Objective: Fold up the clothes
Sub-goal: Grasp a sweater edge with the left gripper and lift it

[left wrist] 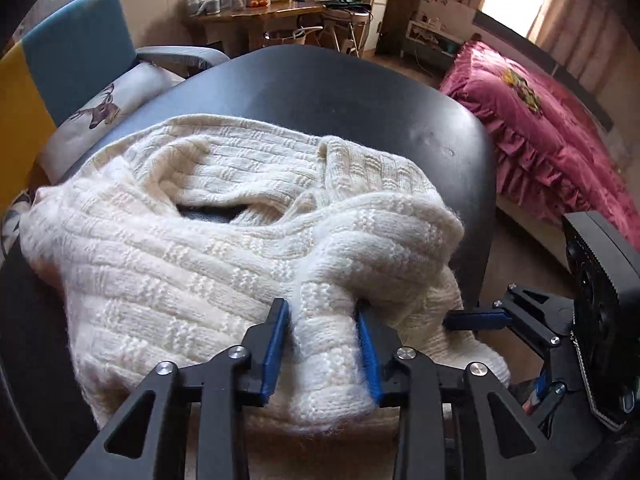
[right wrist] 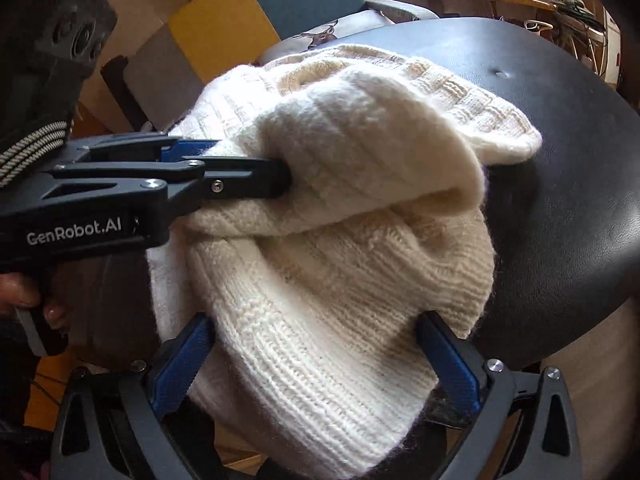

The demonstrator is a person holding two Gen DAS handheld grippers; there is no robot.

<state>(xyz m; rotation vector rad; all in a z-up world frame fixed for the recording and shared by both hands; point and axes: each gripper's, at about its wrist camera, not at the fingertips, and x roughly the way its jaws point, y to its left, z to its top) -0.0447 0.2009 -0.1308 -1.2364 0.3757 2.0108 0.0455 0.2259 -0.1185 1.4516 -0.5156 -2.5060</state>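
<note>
The left gripper (left wrist: 324, 344) reaches level over the near edge of the black table (left wrist: 360, 92), its blue fingers (left wrist: 276, 344) pinching a thick fold of the cream knit sweater (left wrist: 192, 240) heaped there. The right gripper (right wrist: 320, 360) spreads wide around the sweater's ribbed hem. Only the right wrist view shows a hand (right wrist: 24, 292) holding the left gripper's handle

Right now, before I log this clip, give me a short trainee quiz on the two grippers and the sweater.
1. True or false: the left gripper pinches a fold of the cream knit sweater.
2. The sweater lies mostly on: A) the black table; B) a pink bed; C) a blue chair.
3. Fill in: the right gripper has its fingers spread ___ around the sweater's ribbed edge.

Key: 1 true; 2 A; 3 wide.
</note>
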